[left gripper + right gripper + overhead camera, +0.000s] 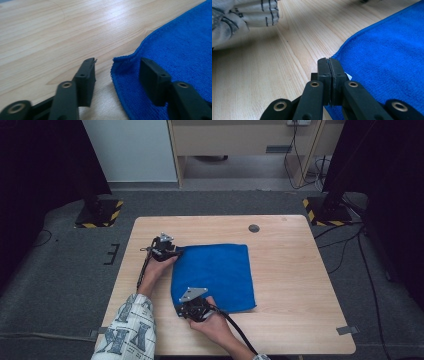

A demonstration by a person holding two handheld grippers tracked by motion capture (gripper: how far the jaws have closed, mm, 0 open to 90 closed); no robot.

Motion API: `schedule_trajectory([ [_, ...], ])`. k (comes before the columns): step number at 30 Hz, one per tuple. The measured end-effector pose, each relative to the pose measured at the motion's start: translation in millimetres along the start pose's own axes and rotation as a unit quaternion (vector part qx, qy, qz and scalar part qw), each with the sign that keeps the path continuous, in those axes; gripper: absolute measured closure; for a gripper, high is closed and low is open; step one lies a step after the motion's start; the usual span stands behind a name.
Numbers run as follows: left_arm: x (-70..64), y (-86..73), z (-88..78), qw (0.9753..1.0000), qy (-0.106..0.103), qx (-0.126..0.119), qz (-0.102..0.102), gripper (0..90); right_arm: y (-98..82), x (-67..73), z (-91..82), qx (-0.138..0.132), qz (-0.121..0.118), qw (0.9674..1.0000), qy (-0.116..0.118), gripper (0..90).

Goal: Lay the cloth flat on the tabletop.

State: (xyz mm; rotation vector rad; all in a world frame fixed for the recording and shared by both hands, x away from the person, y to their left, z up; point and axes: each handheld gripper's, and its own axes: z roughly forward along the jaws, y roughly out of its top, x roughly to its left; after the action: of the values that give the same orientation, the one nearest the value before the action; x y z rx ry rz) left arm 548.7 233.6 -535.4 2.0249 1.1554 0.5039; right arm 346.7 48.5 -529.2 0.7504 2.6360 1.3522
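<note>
A soft, light blue towel (pixel 214 276) lay flat on the table (pixel 295 285). The right gripper (pixel 329 65) was clamped on its near corner; the left gripper (pixel 117 68) straddled the far corner, jaws half-open, not yet pinching.

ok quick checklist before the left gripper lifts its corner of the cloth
1. Right gripper shut on cloth corner: ok, jaws pressed together at the edge.
2. Left gripper straddles its corner: ok, one jaw over table, one over cloth.
3. Left pads pressing the cloth: not ok, gap remains.
4. Cloth flat: ok.
5. Cloth layers caught by the right gripper: cannot tell.
</note>
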Motion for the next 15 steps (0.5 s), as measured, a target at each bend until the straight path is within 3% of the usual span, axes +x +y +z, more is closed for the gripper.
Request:
schedule_trajectory([
  [4, -5.6, 1.4, 0.8, 0.9998, -0.010, 0.002, 0.019, 63.5, -1.9, 0.6, 1.1, 0.000, 0.002, 1.0000, 0.004, 89.0],
  [8, -7.6, 2.9, -0.9, 0.9995, -0.019, 0.005, 0.025, 77.3, -2.7, 2.9, 1.0, 0.003, -0.003, 1.0000, 0.006, 89.0],
  [9, -7.8, 3.4, -1.6, 0.9996, -0.022, 0.002, 0.018, 80.4, -2.6, 3.2, 0.5, 0.003, -0.002, 1.0000, 0.004, 89.0],
  [15, -12.1, 11.7, -12.2, 0.9999, -0.010, -0.010, 0.008, 85.0, -3.5, 5.6, -4.4, -0.007, -0.001, 1.0000, 0.000, 89.1],
])
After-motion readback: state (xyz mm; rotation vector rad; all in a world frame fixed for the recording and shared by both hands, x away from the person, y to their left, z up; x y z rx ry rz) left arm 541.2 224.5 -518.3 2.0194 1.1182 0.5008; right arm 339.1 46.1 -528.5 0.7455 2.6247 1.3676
